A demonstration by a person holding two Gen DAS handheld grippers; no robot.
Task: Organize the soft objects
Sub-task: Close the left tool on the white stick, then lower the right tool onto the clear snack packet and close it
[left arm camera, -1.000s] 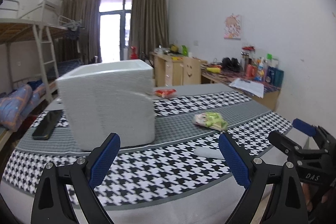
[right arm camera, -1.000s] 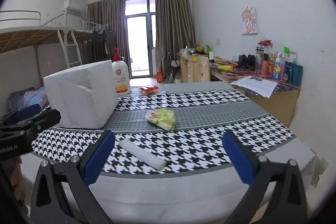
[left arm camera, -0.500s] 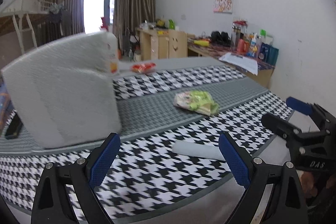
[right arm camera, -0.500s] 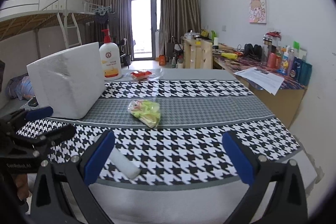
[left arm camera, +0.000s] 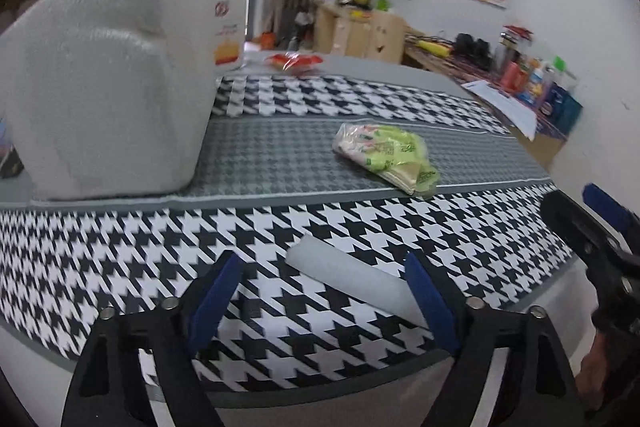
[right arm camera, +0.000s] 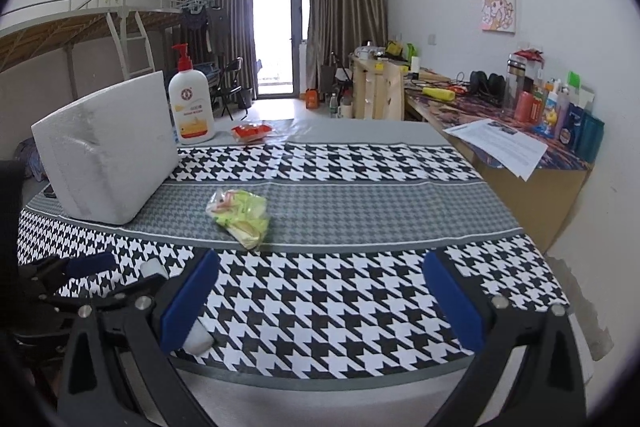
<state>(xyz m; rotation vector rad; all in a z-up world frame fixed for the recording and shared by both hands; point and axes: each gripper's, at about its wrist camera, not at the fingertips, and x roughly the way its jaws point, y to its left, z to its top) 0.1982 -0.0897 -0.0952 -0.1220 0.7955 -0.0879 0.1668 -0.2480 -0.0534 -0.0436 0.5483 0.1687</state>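
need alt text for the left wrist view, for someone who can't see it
Open left gripper hovers low over a white foam roll on a houndstooth tablecloth. Beyond lie a green packet and a large white foam block.

Left claw (left arm camera: 324, 291) and right claw (right arm camera: 320, 291) both gape wide, holding nothing, side by side.

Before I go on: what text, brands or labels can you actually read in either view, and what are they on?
No text can be read in either view.
Pump bottle: a round red logo and lines of print, too small to read.
Green snack packet: printing too blurred.
Papers on the side desk: text too small.
Wall poster: cartoon picture, no legible words.
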